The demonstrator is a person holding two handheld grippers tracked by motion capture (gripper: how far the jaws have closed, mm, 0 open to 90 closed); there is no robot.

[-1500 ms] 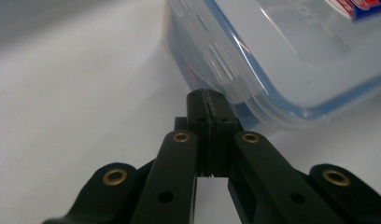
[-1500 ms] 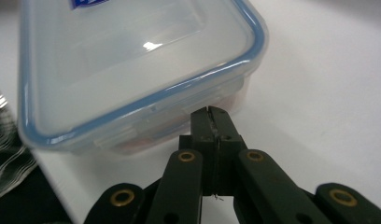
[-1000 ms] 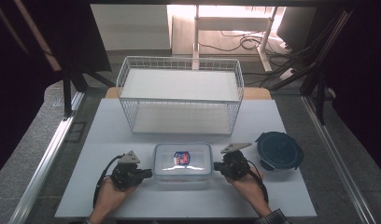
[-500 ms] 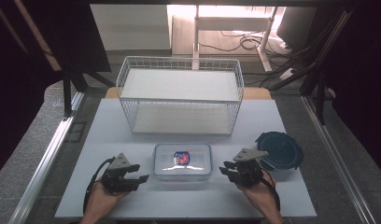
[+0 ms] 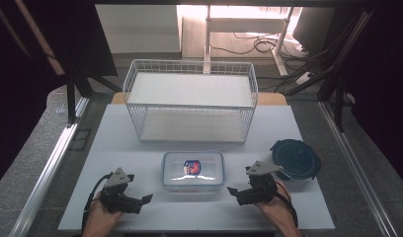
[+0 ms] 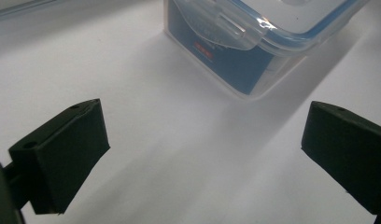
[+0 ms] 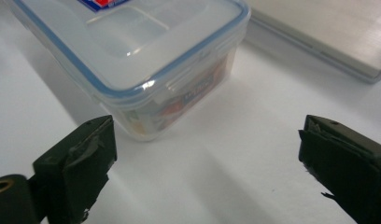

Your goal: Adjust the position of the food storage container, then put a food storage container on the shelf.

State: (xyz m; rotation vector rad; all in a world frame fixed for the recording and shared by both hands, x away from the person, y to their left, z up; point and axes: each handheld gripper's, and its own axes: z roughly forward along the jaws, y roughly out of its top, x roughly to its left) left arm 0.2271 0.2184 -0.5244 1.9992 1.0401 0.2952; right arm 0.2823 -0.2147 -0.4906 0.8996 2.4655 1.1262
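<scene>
A clear plastic lidded box (image 5: 192,170) with a blue seal and a red-and-blue label sits near the front middle of the white table (image 5: 140,148). The same box (image 6: 254,42) appears ahead of the left jaws, and its corner (image 7: 132,51) lies ahead of the right jaws. My left gripper (image 5: 142,200) rests open at the box's front left, apart from it. My right gripper (image 5: 234,191) rests open at the box's front right, also apart. Nothing lies between either pair of jaws. A person's hands hold both grippers from the bottom edge.
A white wire basket (image 5: 189,101) stands behind the box at the back of the table. A dark round lid or bowl (image 5: 295,159) lies to the right of the right gripper. The table's front edge runs just under the hands.
Both grippers have drawn back from the sides of the box toward the front edge, the left one leftward and the right one rightward. The box has stayed in place.
</scene>
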